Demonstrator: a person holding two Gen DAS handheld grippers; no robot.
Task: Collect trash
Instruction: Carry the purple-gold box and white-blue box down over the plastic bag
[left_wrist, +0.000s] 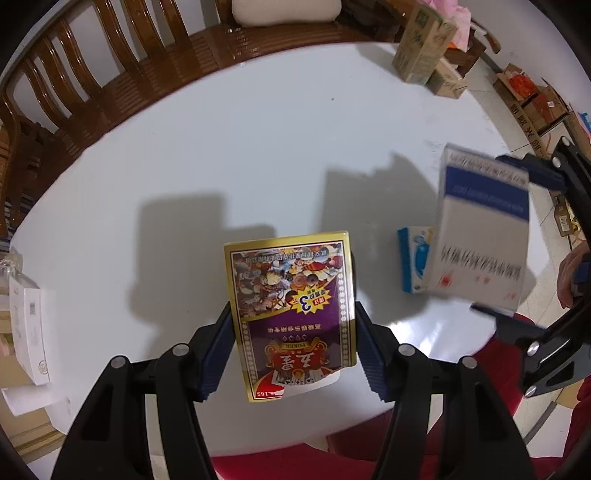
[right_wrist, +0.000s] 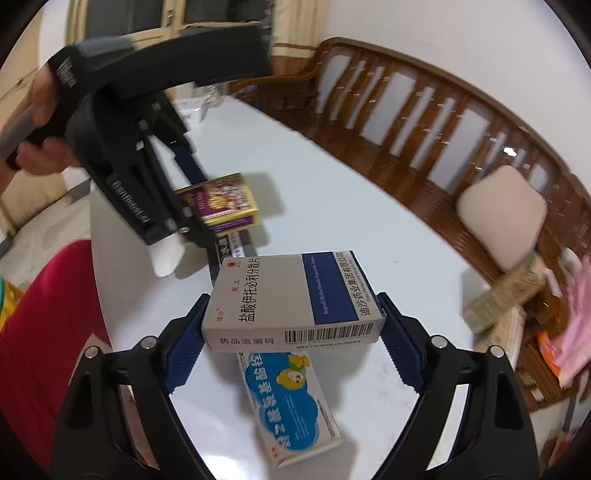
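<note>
My left gripper (left_wrist: 293, 332) is shut on a gold and purple playing card box (left_wrist: 291, 310) and holds it above the white table (left_wrist: 240, 147). The card box also shows in the right wrist view (right_wrist: 225, 201), held by the left gripper (right_wrist: 207, 218). My right gripper (right_wrist: 291, 325) is shut on a white and blue medicine box (right_wrist: 295, 299), lifted above the table. That medicine box appears blurred in the left wrist view (left_wrist: 480, 232). A blue cartoon medicine box (right_wrist: 291, 402) lies flat on the table under the right gripper; it also shows in the left wrist view (left_wrist: 415, 258).
A wooden bench (left_wrist: 110, 85) with a beige cushion (right_wrist: 502, 214) curves round the table's far side. Cardboard cartons (left_wrist: 424, 44) stand at the far right edge. White boxes (left_wrist: 27, 328) sit at the left. A red seat (right_wrist: 48, 332) is near the table's front.
</note>
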